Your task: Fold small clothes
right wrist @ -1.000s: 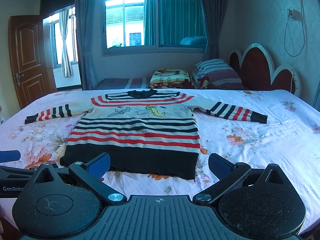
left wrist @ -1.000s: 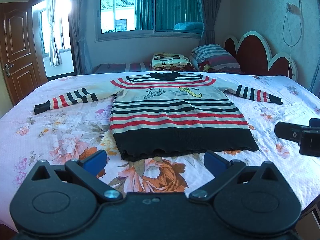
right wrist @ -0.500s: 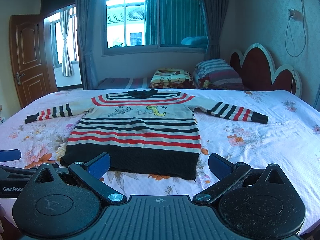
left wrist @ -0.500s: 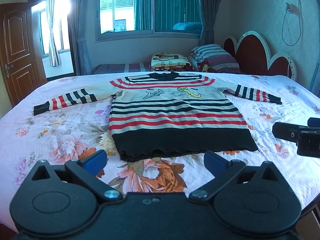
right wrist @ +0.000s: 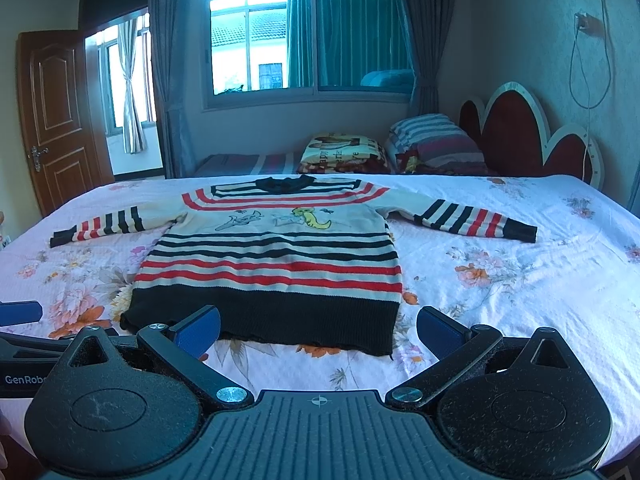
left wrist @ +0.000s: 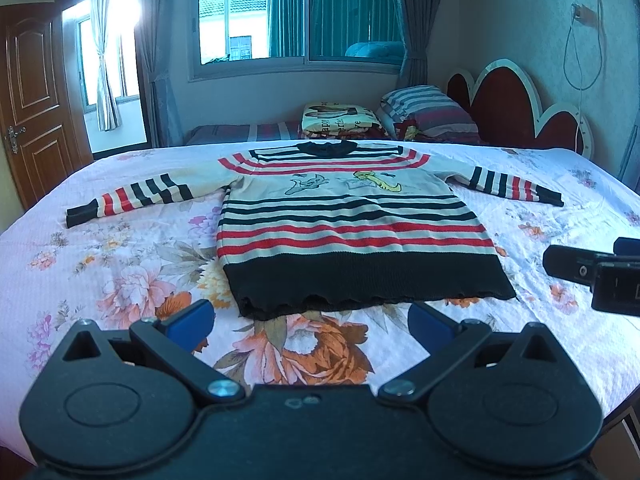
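Observation:
A small striped sweater [left wrist: 344, 224] [right wrist: 272, 256] lies flat on the floral bedsheet [left wrist: 100, 272] [right wrist: 520, 288], front up, both sleeves spread sideways, black hem nearest me. My left gripper [left wrist: 308, 322] hovers just short of the hem, open, nothing between its blue pads. My right gripper [right wrist: 320, 330] hangs open too, over the hem's right half, also empty. In the left wrist view the right gripper's body [left wrist: 592, 276] shows at the right edge. The left gripper's blue tip [right wrist: 20, 312] pokes into the right wrist view at the far left.
A folded patterned blanket [left wrist: 340, 118] and striped pillows [left wrist: 428, 110] lie beyond the collar, against a red headboard [left wrist: 512, 108]. A window [left wrist: 296, 12] and a wooden door [left wrist: 32, 100] stand behind. Bare sheet stretches on both sides of the sweater.
Almost nothing: both grippers stay open and hold roughly the same spot before the hem. The sweater has not moved.

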